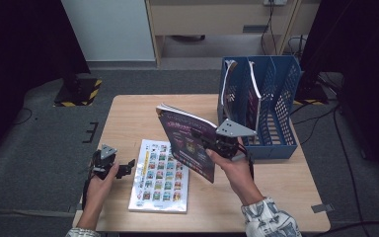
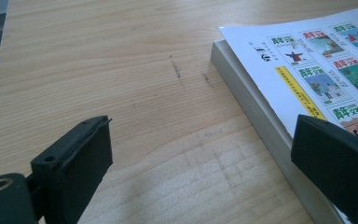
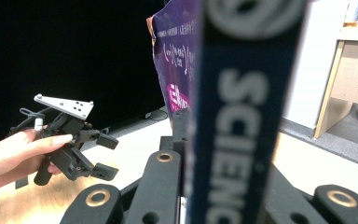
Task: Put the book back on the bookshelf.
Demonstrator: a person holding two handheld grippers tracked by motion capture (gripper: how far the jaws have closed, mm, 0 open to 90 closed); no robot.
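My right gripper (image 1: 208,140) is shut on a purple science book (image 1: 186,143), held tilted above the table just left of the blue file rack (image 1: 281,106). The book's dark blue spine (image 3: 242,116) stands close before the right gripper view's camera. A white book (image 1: 161,174) with rows of small cover pictures lies flat on the wooden table (image 1: 128,118). My left gripper (image 1: 127,168) rests open at that book's left edge. In the left gripper view its black fingers (image 2: 74,158) stand wide apart, with the white book (image 2: 307,74) by the right one.
The blue file rack holds two upright books (image 1: 251,94) in its left slots; its right slots look vacant. Black curtains flank the table, and a hazard-striped stand base (image 1: 79,94) sits on the floor at the far left. Cables trail on the floor at right.
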